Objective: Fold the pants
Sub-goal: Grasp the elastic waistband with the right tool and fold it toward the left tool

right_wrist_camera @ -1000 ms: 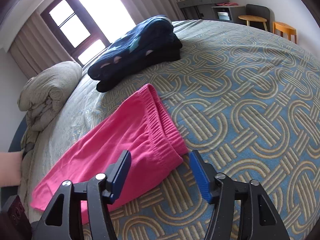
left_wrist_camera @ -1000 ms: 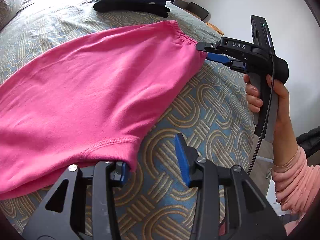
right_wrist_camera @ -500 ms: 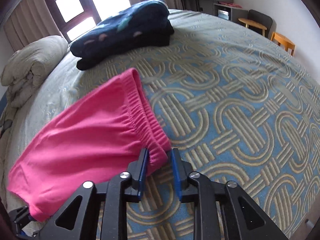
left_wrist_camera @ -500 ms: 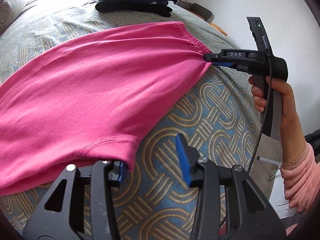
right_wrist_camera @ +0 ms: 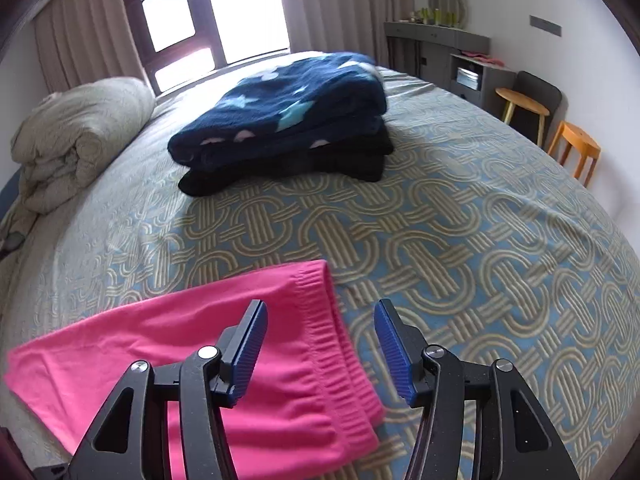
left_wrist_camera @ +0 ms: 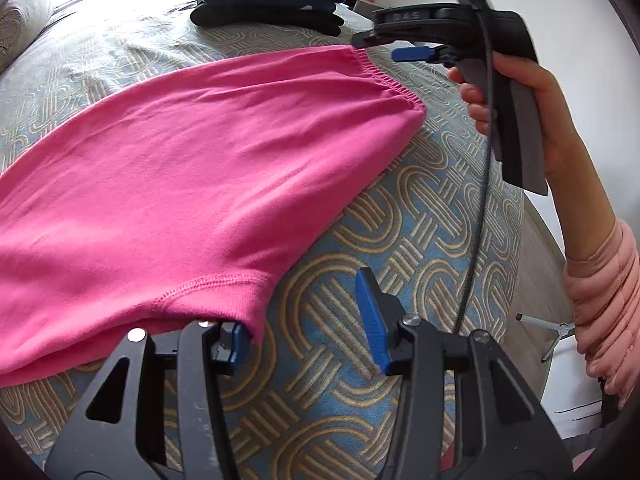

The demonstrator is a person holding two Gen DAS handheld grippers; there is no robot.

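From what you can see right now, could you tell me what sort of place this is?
Most likely a bedroom in a home: a wide bed under a patterned cover, a rolled duvet at its head, and a curtained window behind.

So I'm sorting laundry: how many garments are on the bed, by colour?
Pink: 1, pants
Navy: 1, folded on top of the pile
Black: 1, folded under it
Total: 3, not counting the rolled beige quilt

The raised letters "DAS" stand on the black top of the right gripper [left_wrist_camera: 404,42]; nothing else is legible.
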